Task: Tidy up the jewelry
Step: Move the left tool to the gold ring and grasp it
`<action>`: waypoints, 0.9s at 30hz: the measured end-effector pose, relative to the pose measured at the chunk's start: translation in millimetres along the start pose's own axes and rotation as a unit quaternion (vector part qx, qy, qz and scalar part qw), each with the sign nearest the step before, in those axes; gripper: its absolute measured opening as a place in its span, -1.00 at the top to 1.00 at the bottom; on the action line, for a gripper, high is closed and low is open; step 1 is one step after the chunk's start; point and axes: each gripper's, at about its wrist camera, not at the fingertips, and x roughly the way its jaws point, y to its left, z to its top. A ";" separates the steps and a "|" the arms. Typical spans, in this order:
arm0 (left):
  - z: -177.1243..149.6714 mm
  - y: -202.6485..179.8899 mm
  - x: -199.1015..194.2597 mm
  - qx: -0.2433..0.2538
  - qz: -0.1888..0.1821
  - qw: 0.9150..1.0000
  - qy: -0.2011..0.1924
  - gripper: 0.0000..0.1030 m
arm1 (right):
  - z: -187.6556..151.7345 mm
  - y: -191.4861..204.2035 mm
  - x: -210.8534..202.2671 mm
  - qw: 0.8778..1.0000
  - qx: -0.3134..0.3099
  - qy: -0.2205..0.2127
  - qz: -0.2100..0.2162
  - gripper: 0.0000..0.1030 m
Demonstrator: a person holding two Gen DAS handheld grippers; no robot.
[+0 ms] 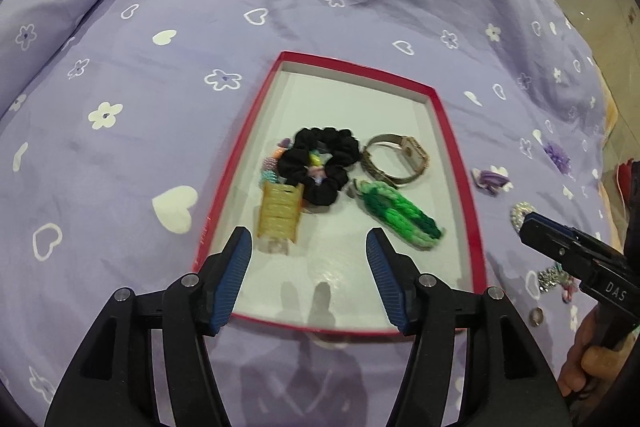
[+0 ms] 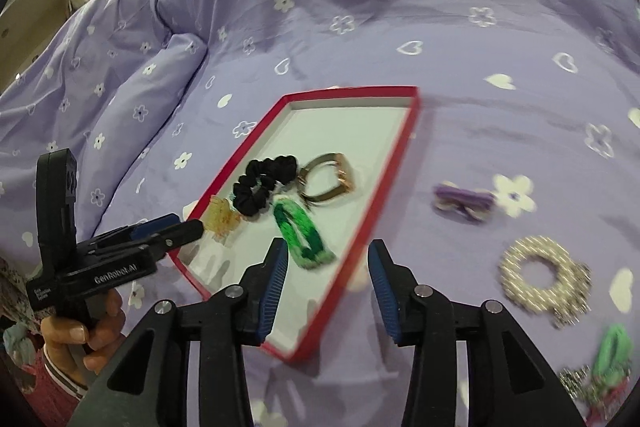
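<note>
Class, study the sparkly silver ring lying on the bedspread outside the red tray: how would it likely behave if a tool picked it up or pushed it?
The sparkly ring looks like a rigid hoop, so it probably keeps its shape. Lying flat on the soft bedspread, it would likely drag rather than roll. Its beaded surface may give the pads grip, though trailing bits could snag.

Red-rimmed tray (image 1: 460, 163) flat on the bedspread, holding black scrunchie (image 1: 320, 163), gold watch (image 1: 396, 159), green braided band (image 1: 400, 213), amber comb (image 1: 280, 213); purple bow (image 2: 464, 201), beaded ring (image 2: 540, 273) outside.
</note>
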 end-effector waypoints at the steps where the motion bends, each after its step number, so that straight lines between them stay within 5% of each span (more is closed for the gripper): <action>1: -1.5 -3.1 -1.9 0.001 -0.002 1.000 0.000 -0.14 | -2.9 -3.7 -4.6 1.000 0.004 -0.001 -0.003 0.15; 27: -46.1 -107.2 -15.3 0.089 -0.065 0.994 0.029 -0.14 | -92.8 -101.2 -113.7 0.990 0.107 -0.036 -0.087 0.15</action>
